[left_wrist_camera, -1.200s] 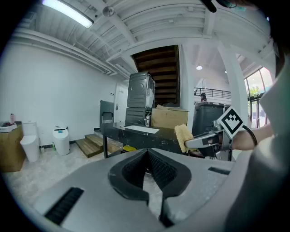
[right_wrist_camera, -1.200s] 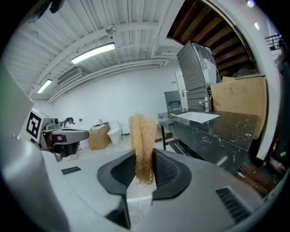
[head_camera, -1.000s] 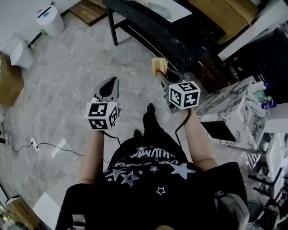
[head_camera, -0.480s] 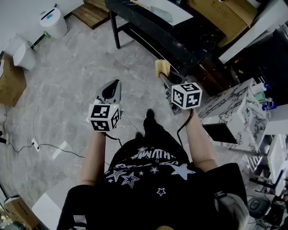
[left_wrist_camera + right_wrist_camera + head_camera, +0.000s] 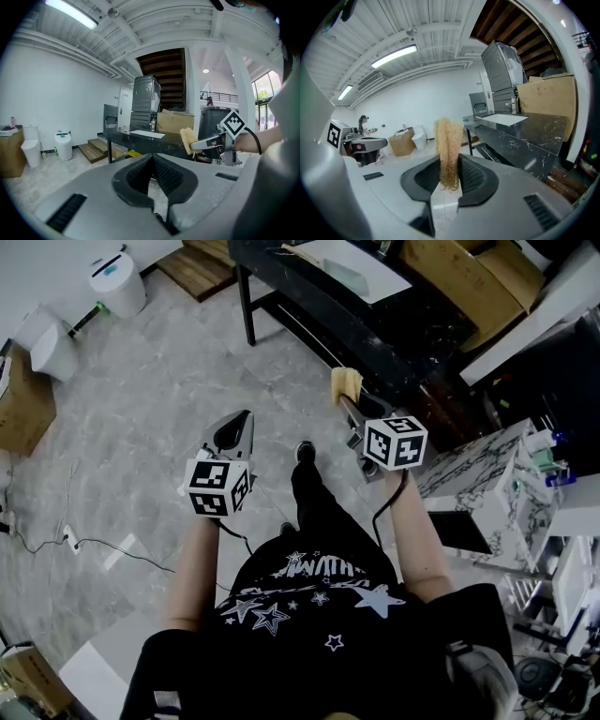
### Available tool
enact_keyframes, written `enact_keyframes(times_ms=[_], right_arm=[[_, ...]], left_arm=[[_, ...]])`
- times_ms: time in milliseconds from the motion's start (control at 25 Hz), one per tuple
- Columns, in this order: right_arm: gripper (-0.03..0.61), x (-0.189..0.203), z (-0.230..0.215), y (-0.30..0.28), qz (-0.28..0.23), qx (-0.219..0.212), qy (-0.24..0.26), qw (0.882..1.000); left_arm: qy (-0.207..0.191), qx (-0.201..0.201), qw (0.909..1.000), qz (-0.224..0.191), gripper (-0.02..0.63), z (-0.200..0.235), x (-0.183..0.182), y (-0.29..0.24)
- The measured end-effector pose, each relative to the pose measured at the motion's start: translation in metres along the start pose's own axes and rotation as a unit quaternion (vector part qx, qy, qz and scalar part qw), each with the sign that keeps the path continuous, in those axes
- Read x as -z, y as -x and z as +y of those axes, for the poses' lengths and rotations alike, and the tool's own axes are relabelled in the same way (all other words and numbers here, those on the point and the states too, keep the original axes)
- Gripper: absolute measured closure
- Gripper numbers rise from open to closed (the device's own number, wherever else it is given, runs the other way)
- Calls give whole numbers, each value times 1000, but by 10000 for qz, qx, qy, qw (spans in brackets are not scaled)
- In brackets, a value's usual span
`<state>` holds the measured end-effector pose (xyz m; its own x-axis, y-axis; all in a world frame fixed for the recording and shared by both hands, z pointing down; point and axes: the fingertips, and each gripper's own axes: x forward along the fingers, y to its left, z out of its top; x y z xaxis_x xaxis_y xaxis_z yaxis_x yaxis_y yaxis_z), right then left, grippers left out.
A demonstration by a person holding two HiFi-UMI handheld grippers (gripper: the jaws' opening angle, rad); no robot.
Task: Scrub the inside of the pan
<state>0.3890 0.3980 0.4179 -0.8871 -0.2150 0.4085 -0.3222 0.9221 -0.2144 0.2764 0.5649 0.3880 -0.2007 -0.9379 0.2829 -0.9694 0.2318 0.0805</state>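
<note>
No pan shows in any view. My right gripper (image 5: pixel 348 401) is shut on a yellow-tan scrubbing sponge (image 5: pixel 345 383), held out over the floor near the black table. In the right gripper view the sponge (image 5: pixel 447 150) stands upright, pinched between the pads of my right gripper (image 5: pixel 449 163). My left gripper (image 5: pixel 243 418) is held at waist height over the grey floor, shut with nothing in it. The left gripper view shows my left gripper (image 5: pixel 153 158) with its jaws together, and the right gripper (image 5: pixel 210 141) with the sponge (image 5: pixel 188 140) off to the right.
A black marble-topped table (image 5: pixel 317 307) with a white sheet on it stands ahead. A white bin (image 5: pixel 118 283), a toilet (image 5: pixel 45 343) and a cardboard box (image 5: pixel 22 411) sit at the far left. A marble-patterned cabinet (image 5: pixel 480 463) stands right. A cable (image 5: pixel 84 542) lies on the floor.
The person has stepped forward, so the black table has come nearer. Both grippers keep their pose, and the sponge stays in the right one.
</note>
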Motion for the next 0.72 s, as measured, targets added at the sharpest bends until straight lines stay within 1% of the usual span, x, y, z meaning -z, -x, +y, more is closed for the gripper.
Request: enact_keyframes(times_ms=[240,360,520,720], right_arm=[[491,-6,-22,-42,117,-86,-92,9999],[489,-19,-40,-64,69,-89,-202,9997],[489,-32,-65,-104,97,-111,-368,9992],[489,-61,-97,-160,197,-83,-342,9992]], left_arm=[[61,-156,9998,71,606,25,-2,-35],[99,-149,9997,185,606,39,-4,-59],[-2,-127,9995,275,606,61,-11,-98],[17,-164,9994,299,606,93,-30,-155]])
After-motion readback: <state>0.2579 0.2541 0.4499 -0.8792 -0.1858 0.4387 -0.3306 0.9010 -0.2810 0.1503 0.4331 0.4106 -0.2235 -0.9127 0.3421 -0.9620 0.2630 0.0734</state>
